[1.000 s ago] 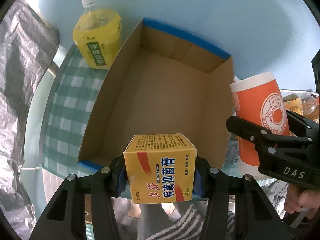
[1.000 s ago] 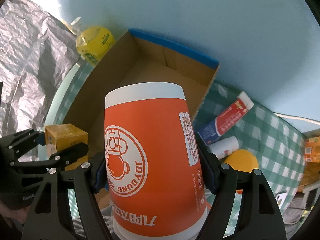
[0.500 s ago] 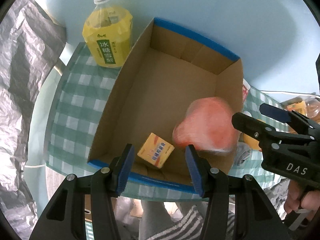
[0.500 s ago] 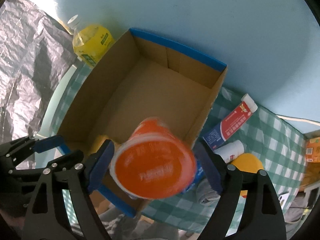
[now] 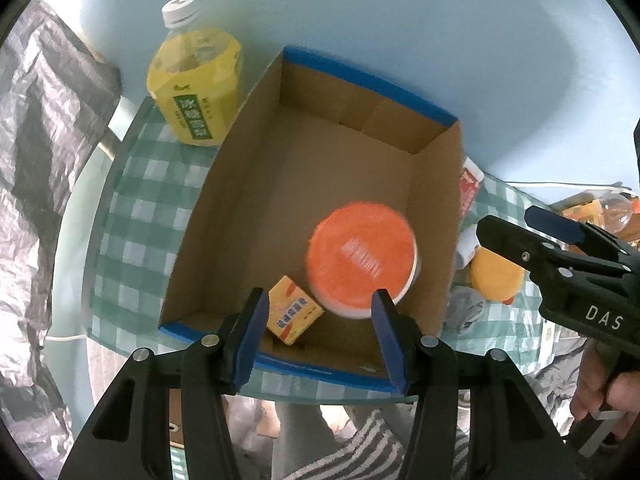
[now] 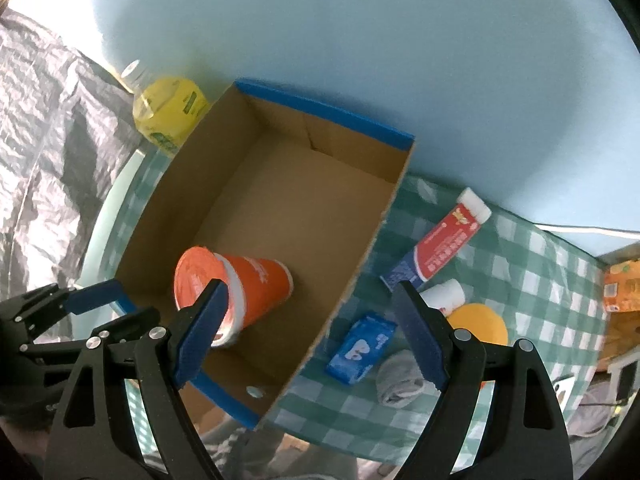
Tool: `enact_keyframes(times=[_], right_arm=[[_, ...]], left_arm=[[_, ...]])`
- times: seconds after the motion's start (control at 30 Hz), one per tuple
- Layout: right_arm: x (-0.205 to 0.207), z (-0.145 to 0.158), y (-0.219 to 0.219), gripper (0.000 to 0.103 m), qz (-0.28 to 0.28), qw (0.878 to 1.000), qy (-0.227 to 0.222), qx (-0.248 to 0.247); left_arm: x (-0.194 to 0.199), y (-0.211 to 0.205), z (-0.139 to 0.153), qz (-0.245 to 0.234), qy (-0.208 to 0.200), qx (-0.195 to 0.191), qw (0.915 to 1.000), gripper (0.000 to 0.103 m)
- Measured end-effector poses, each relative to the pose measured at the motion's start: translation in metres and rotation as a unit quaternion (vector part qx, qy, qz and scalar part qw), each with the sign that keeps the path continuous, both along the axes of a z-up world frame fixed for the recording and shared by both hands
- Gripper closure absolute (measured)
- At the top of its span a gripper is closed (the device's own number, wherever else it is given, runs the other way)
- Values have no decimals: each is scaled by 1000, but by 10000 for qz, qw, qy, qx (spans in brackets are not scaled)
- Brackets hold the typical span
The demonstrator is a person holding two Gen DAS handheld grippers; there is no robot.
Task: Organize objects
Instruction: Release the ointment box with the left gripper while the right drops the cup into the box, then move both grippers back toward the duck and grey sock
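Your left gripper (image 5: pixel 316 332) and right gripper (image 6: pixel 310 330) hang slack-jawed, holding nothing — cup (image 6: pixel 236 288) and carton (image 5: pixel 294 309) lie at the box's (image 5: pixel 224 192) near edge, leaving room behind.

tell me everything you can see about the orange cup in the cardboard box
The orange cup is a tall tapered paper-looking cup with a white band near its wide end and an orange sealed lid with pale print. It lies on its side on the floor of the cardboard box, near the front edge, lid end toward the cameras. In the left wrist view the cup sits right beside the small yellow carton, seemingly touching it. Neither gripper holds it.
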State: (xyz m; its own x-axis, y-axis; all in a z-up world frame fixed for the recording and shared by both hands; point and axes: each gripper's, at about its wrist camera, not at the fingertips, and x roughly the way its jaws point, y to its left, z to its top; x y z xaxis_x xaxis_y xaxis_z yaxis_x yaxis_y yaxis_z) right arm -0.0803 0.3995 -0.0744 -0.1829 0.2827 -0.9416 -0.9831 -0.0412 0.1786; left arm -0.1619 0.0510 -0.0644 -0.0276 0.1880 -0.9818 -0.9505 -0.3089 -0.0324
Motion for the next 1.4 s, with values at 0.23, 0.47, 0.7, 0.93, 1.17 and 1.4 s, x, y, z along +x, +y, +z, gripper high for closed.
enact_keyframes(times=[0.23, 0.47, 0.7, 0.93, 1.17, 1.4], right_arm=[[21, 4, -6, 18, -312, 9995, 36, 9], [51, 2, -17, 18, -733, 9973, 61, -50], [82, -1, -30, 18, -1131, 9935, 41, -111], [118, -9, -48, 18, -1551, 9876, -39, -227], [152, -17, -66, 18, -1960, 9800, -79, -337], [175, -21, -79, 18, -2216, 9743, -99, -389]], left_arm=[[17, 6, -1, -136, -24, -2, 9999, 49], [40, 15, -5, -307, -66, -45, 9995, 49], [67, 25, -12, -520, -141, -132, 9985, 46], [101, 38, -21, -796, -198, -187, 9965, 44], [132, 51, -32, -1055, -238, -278, 9937, 43], [158, 61, -41, -1238, -266, -347, 9913, 43]])
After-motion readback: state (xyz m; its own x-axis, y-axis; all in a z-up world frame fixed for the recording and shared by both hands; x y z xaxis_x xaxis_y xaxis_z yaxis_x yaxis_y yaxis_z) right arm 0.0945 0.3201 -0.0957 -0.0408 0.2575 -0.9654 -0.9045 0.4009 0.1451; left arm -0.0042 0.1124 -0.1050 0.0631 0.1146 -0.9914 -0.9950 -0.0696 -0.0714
